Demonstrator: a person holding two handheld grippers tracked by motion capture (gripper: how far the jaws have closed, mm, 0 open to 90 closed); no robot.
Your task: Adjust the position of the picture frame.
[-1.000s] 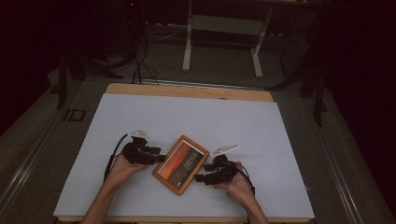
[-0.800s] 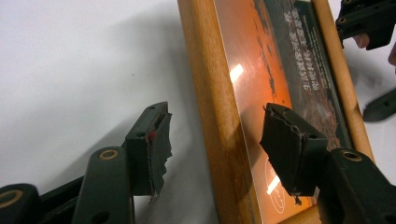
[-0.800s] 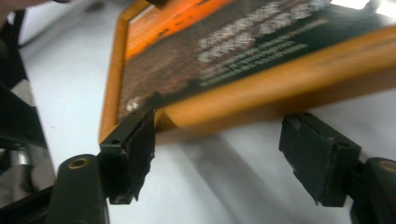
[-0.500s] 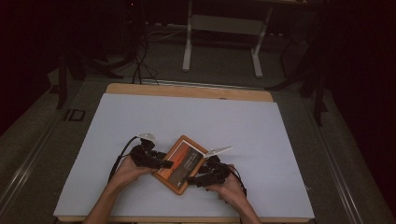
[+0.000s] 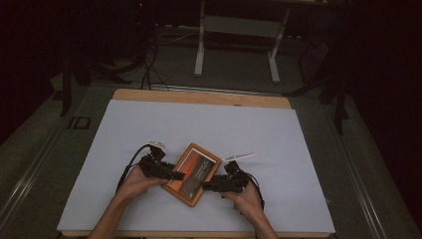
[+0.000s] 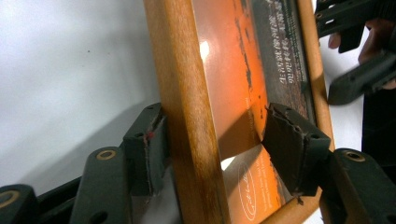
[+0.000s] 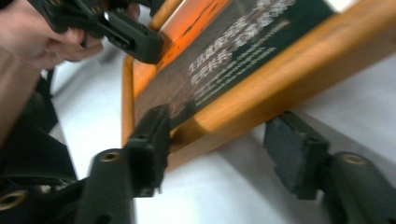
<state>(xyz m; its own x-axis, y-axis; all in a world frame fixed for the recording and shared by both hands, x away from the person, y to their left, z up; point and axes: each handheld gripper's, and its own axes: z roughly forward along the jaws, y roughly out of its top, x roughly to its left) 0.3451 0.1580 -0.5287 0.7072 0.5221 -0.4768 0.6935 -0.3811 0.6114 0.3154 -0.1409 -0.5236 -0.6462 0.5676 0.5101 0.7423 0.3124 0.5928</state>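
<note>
Both forearms enter from the near edge of the table and converge toward its middle. The left hand (image 5: 133, 180) holds the black two-jaw left gripper (image 5: 175, 175), jaws parted and pointing right. The right hand (image 5: 246, 195) holds the black two-jaw right gripper (image 5: 205, 187), pointing left; its jaws have just been closing, with a gap beside one pad (image 7: 295, 156).
</note>
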